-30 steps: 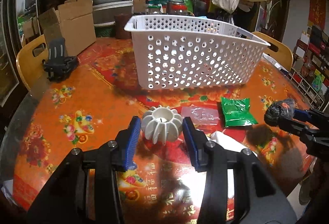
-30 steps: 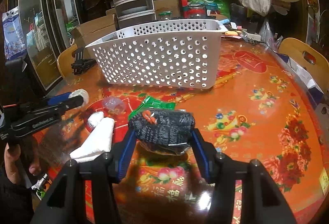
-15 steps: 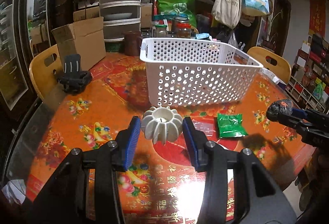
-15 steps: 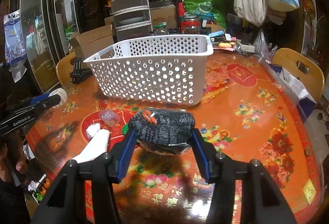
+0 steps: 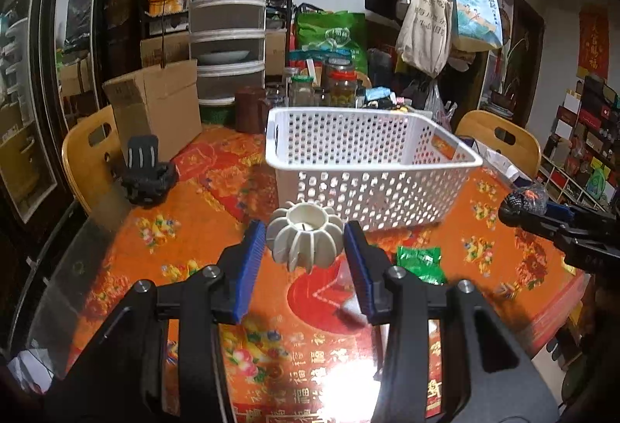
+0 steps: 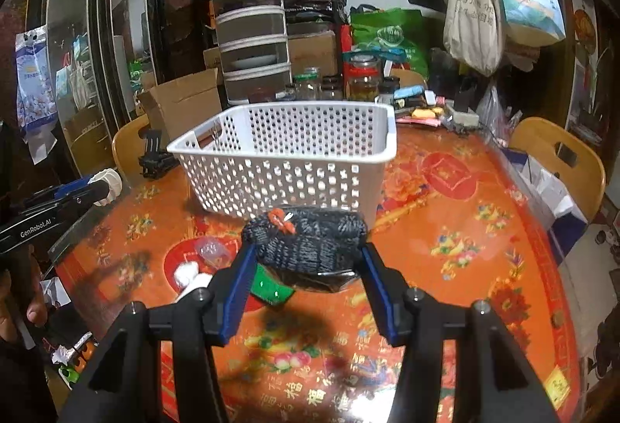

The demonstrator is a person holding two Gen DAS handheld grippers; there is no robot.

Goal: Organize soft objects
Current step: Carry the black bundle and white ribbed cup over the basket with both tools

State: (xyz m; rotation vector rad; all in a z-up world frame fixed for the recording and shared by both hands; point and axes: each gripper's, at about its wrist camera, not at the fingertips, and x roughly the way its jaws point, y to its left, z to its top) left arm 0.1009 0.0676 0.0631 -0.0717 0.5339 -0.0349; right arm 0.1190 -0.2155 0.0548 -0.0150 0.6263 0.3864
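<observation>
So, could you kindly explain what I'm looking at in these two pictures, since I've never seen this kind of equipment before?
There is no robot here: a person holds a two-fingered claw in each hand, each with a wide-angle camera looking along its fingers. One picture comes from the left claw, which grips a white ribbed ornament. The other comes from the right claw, which grips a dark knitted bundle. Each claw also shows at the edge of the other's picture. Both hang above a round table with a red floral cover. On it stand a white perforated basket and a green packet.
</observation>
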